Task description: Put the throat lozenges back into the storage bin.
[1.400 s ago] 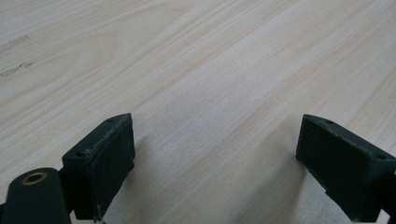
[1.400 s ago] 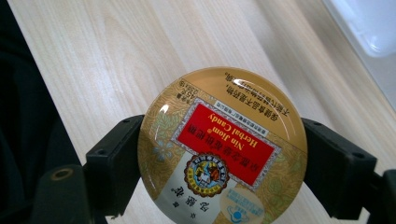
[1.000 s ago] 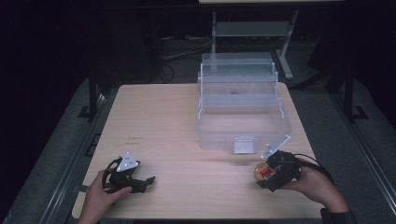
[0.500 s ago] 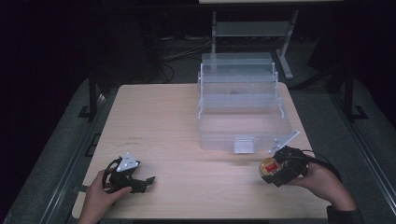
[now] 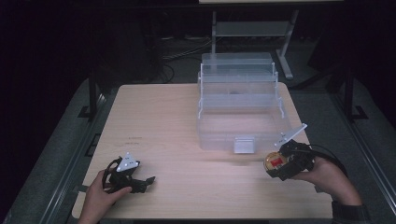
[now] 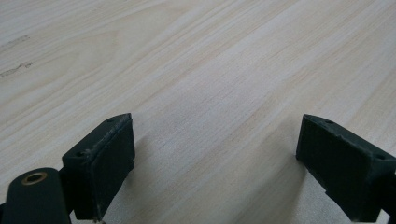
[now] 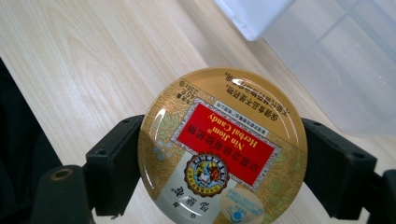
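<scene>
Pinching a round golden candy tin (image 7: 223, 148) between its two black jaws, the right gripper (image 5: 280, 164) sits near the front right corner of the wooden table (image 5: 177, 116), held in the person's right hand (image 5: 329, 179). In the right gripper view the tin lies face up with its red label reading upside down, and each jaw presses flat against an opposite side of its rim, so the tin is carried just above the tabletop. Just beyond it in that view, and just behind it in the high view, stands a clear plastic storage box (image 5: 240, 109) with stepped tiers opened out toward the back; the tin is close to the box's front right corner but not touching it. The box's small front latch (image 5: 244, 144) hangs at the middle of its front wall. Well apart, near the front left corner, the left gripper (image 5: 140, 183) rests low over bare wood in the person's left hand (image 5: 100, 198), its jaws spread wide with nothing between them.
</scene>
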A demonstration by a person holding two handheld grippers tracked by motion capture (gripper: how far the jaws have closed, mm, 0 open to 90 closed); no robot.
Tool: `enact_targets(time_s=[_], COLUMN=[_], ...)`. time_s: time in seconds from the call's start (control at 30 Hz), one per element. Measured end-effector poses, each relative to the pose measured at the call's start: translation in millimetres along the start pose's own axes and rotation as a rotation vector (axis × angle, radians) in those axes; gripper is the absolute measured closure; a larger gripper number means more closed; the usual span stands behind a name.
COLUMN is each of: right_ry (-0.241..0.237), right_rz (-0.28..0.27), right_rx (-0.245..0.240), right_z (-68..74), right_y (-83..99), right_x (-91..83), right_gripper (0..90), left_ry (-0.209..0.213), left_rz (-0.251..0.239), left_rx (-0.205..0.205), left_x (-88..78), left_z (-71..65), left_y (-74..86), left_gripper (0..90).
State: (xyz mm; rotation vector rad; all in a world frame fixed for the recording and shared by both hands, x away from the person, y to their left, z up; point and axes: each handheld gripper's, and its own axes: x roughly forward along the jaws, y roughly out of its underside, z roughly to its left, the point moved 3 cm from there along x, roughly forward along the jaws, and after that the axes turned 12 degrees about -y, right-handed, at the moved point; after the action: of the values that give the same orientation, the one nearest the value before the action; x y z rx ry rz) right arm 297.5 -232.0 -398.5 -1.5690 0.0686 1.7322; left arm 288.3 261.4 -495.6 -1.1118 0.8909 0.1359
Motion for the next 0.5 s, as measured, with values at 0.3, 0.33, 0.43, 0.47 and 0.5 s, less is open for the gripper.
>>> enact_targets(time_s=[0.3,0.33,0.43,0.47,0.5], right_ry=[0.010,0.011,0.017,0.021,0.021], right_rz=[-0.002,-0.002,-0.005,-0.006,-0.006], right_rx=[0.014,0.018,0.023,0.028,0.028], right_z=[-8.3,-9.4,-12.4,-13.6,-14.4], right_y=[-1.5,-2.0,-3.2,-3.9,-4.3], right_x=[-9.6,-11.7,-16.2,-18.2,-19.4], right_gripper=[19.7,19.7,19.7,19.7,19.7], left_ry=[0.000,0.000,0.000,0.000,0.000], left_rz=[-0.001,-0.001,-0.001,-0.001,-0.001], left_rx=[-0.001,-0.001,-0.002,-0.002,-0.002], left_x=[0.1,0.1,0.1,0.0,0.1], left_z=[-0.1,-0.1,-0.1,-0.1,-0.1], left_y=[0.0,0.0,0.0,0.0,0.0], left_gripper=[10.7,10.7,10.7,10.7,10.7])
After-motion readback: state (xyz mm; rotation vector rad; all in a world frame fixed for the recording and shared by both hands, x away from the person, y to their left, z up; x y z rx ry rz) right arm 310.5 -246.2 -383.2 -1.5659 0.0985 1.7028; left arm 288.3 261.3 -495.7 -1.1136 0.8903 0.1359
